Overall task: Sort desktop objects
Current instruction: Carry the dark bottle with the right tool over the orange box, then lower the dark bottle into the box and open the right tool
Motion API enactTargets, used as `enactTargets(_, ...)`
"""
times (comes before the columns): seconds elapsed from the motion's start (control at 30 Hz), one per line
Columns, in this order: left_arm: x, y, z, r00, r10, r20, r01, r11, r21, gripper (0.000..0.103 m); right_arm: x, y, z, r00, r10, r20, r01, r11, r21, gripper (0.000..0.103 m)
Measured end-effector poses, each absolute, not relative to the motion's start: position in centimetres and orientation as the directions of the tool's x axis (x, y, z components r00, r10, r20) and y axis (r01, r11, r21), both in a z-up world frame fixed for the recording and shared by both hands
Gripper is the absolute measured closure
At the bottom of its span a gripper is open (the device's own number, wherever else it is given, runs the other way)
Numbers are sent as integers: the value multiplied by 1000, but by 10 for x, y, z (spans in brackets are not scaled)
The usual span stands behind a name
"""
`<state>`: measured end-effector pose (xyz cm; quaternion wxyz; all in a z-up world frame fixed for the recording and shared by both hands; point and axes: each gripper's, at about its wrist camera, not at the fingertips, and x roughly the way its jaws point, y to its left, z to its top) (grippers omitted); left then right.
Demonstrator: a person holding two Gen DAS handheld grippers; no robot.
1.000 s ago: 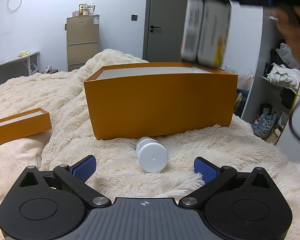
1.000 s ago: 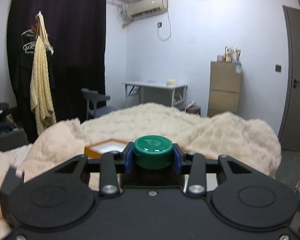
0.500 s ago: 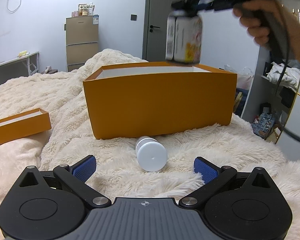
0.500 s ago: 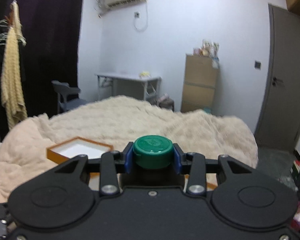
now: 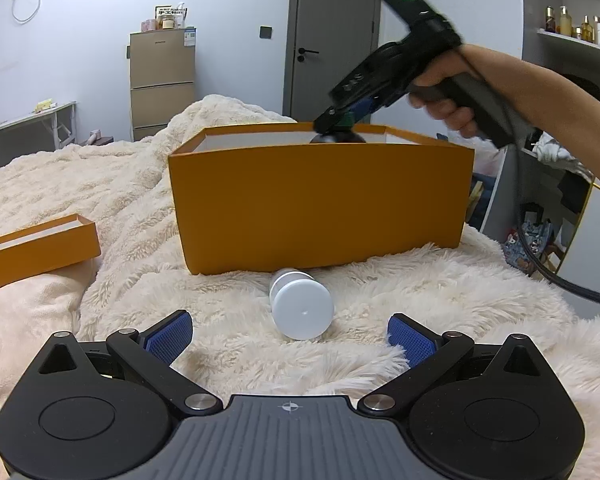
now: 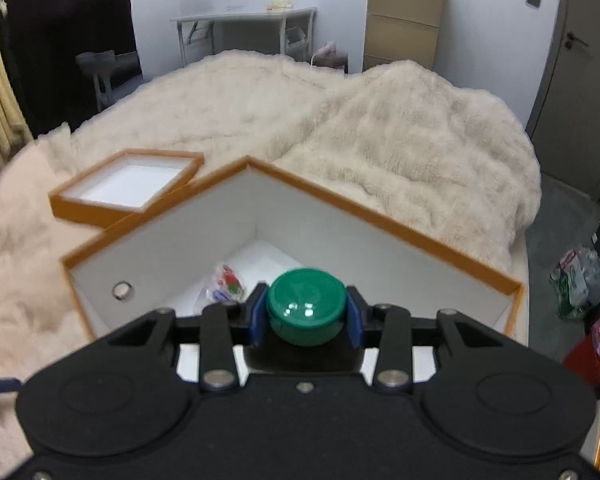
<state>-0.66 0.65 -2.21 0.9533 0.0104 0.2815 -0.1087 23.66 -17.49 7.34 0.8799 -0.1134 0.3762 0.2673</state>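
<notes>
My right gripper (image 6: pixel 306 314) is shut on the green cap of a dark bottle (image 6: pixel 306 306) and holds it inside the open orange box (image 6: pixel 172 240). In the left wrist view the right gripper (image 5: pixel 346 116) reaches down over the box (image 5: pixel 320 204) rim, and only the bottle's shoulder (image 5: pixel 338 137) shows. My left gripper (image 5: pixel 290 336) is open and low over the blanket. A white-capped bottle (image 5: pixel 302 308) lies on its side just ahead, between its fingers' line and the box. A small colourful packet (image 6: pixel 226 282) lies on the box floor.
The orange box lid (image 5: pixel 36 248) lies upturned on the fluffy cream blanket (image 5: pixel 140 240) to the left; it also shows in the right wrist view (image 6: pixel 128 184). The bed edge drops off at the right, with clutter on the floor (image 5: pixel 528 240).
My right gripper has swung left over the box and lowered the green-capped bottle into it. The left gripper and the white bottle have not moved.
</notes>
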Motion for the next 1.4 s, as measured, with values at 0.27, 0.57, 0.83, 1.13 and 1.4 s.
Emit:
enactTargets(0.27,-6,8,-23,816,-204,-540,215,976,-43,0,273,-149,62,616,254,-746,-480,871,-101,63)
enactTargets(0.57,-5,7,-24,814,-206,-543,217,975,-44,0,294,-109,39,658,107,-746,-448,851,-273,64)
enactTargets(0.83,-5,7,-24,812,-206,-546,218,975,-45,0,276,-99,61,749,113,-652,-420,843,-336,59)
enactTargets(1.13,-3,6,-25,809,-205,-551,217,975,-43,0,247,-160,77,611,337,-716,-576,810,-110,31)
enactTargets(1.4,-3,8,-25,808,-206,-552,217,975,-45,0,261,-149,38,578,218,-786,-597,770,-225,28)
